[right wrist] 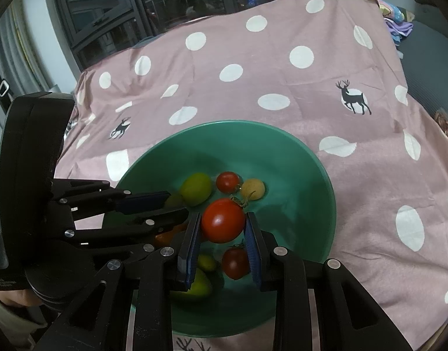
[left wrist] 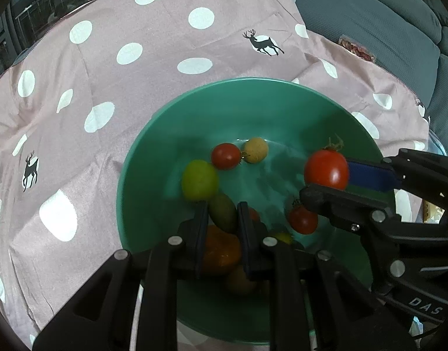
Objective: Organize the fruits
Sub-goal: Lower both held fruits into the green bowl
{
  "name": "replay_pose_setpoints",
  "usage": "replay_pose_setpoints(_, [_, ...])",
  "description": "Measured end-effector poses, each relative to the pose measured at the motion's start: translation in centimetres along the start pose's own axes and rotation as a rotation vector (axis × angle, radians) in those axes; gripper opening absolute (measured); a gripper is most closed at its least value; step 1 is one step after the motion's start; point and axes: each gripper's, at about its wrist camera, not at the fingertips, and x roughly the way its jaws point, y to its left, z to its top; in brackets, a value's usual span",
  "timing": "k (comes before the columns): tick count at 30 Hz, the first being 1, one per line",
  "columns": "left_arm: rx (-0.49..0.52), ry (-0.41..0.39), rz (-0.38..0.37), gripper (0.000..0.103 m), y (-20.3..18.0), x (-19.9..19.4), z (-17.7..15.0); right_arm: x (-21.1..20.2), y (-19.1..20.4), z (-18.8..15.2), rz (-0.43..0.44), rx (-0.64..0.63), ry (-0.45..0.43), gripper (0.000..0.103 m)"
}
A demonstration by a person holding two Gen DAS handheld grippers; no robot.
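From the left wrist camera, a green bowl (left wrist: 142, 158) sits on a pink cloth (left wrist: 165, 46) with white dots and little black deer. The left gripper (left wrist: 223, 215) reaches down into the bowl. Its two fingers are squeezed on a small dark green oval fruit (left wrist: 223, 215), which stands between the pads. Just past it lies a round yellow-green fruit (left wrist: 199, 180). Next to that one is a small red tomato (left wrist: 225, 156), and a tan round fruit (left wrist: 255, 150) touches the tomato's stem side. Under the left gripper there is an orange fruit (left wrist: 221, 248), partly hidden. The right gripper (left wrist: 326, 180) comes in from the right side. It pinches a big red tomato (left wrist: 326, 169) with a green stem, held up above the bowl's floor. Below that is another small red tomato (left wrist: 303, 219) lying in the bowl.

From the right wrist camera, the right gripper (right wrist: 223, 222) is in the middle, and its blue pads press on both sides of the big red tomato (right wrist: 223, 220). The tomato hangs over the green bowl (right wrist: 297, 175). Behind it lie the yellow-green fruit (right wrist: 195, 188), the small red tomato (right wrist: 227, 182) and the tan round fruit (right wrist: 252, 188), close together. Below the held tomato is a dark red tomato (right wrist: 235, 263), and a small green fruit (right wrist: 206, 262) lies beside it. The left gripper (right wrist: 177, 204) comes in from the left side, with its tips squeezed close together over the bowl. The pink cloth (right wrist: 282, 73) covers everything around the bowl. Dark windows (right wrist: 113, 17) show at the top.
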Motion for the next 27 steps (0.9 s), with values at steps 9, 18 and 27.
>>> replay_pose_setpoints(9, [0.008, 0.002, 0.005, 0.020, -0.19, 0.01, -0.04, -0.04, 0.04, -0.01, 0.001, 0.001, -0.001, 0.031])
replay_pose_setpoints(18, [0.015, 0.004, 0.009, 0.020, -0.24, -0.14, -0.11, -0.03, 0.26, -0.01, 0.000, -0.005, 0.002, 0.031])
replay_pose_setpoints(27, [0.020, 0.011, 0.011, 0.020, -0.09, -0.15, -0.08, -0.02, 0.24, 0.08, 0.000, -0.009, 0.007, 0.031])
